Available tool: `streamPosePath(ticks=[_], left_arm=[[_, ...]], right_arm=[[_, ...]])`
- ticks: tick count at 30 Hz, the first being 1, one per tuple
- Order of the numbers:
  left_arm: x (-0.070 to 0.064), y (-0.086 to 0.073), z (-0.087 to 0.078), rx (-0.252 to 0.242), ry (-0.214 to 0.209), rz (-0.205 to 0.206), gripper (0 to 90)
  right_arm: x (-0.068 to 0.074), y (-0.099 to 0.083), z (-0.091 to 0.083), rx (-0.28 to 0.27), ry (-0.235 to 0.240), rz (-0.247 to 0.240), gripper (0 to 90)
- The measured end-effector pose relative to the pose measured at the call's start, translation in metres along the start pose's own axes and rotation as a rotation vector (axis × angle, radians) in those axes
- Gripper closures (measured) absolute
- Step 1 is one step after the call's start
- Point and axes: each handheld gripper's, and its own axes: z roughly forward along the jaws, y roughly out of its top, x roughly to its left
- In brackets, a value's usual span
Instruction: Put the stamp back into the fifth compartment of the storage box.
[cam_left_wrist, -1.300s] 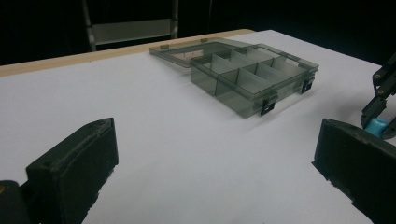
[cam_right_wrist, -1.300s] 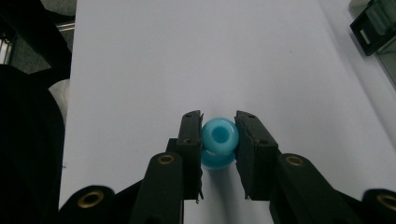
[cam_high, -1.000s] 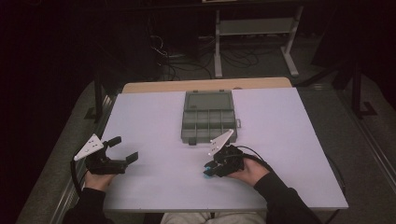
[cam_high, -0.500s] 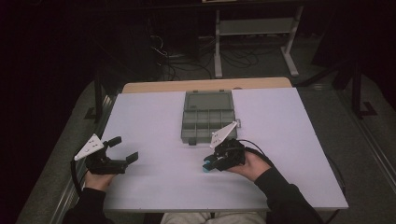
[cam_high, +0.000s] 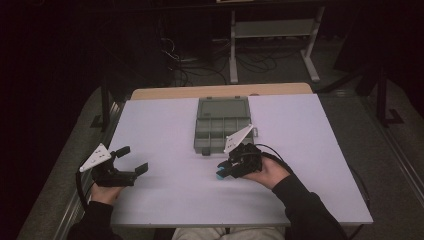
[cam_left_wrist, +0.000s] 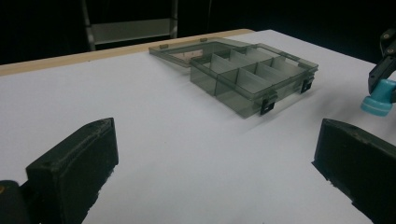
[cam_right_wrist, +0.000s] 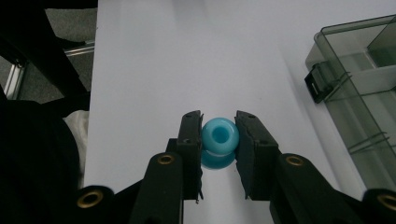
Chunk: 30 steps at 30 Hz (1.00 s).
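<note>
While the white surface (cam_high: 310, 150) carries little else, the grey compartment box (cam_high: 222, 125) sits at its middle toward the far edge, lid laid flat open behind it and two black latches on its near wall. Its divided cells look empty from the high view, though the tinted plastic makes that hard to confirm.

Just beside the box's near right corner, the right tongs (cam_right_wrist: 219, 140) are closed on a small blue ring-shaped piece (cam_right_wrist: 219, 136), pinched across its sides with the hole facing the camera. It hangs close over the surface, which mirrors it from below. Judging from this layout, the step in hand is carrying the piece to a cell of the box. To do it well, the grip should be kept firm but not tightened, since a rounded bead can squirt out of flat pads. It should be lifted clear of the near wall and latches before going across. Then centre over one cell, lower inside the dividers, and only then part the tongs, so the piece does not bounce into a neighbouring cell.

At the near left edge, the left tongs (cam_high: 131, 165) rest spread wide and hold nothing, well apart from the box. They could steady the box wall if it slides.
</note>
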Motion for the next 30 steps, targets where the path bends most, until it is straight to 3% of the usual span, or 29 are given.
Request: streamPosePath(ticks=[30], left_arm=[[0.0,0.0,0.0,0.0,-0.002,0.0,0.0]], right_arm=[[-0.025,0.03,-0.006,-0.034,-0.014,0.022,71.0]])
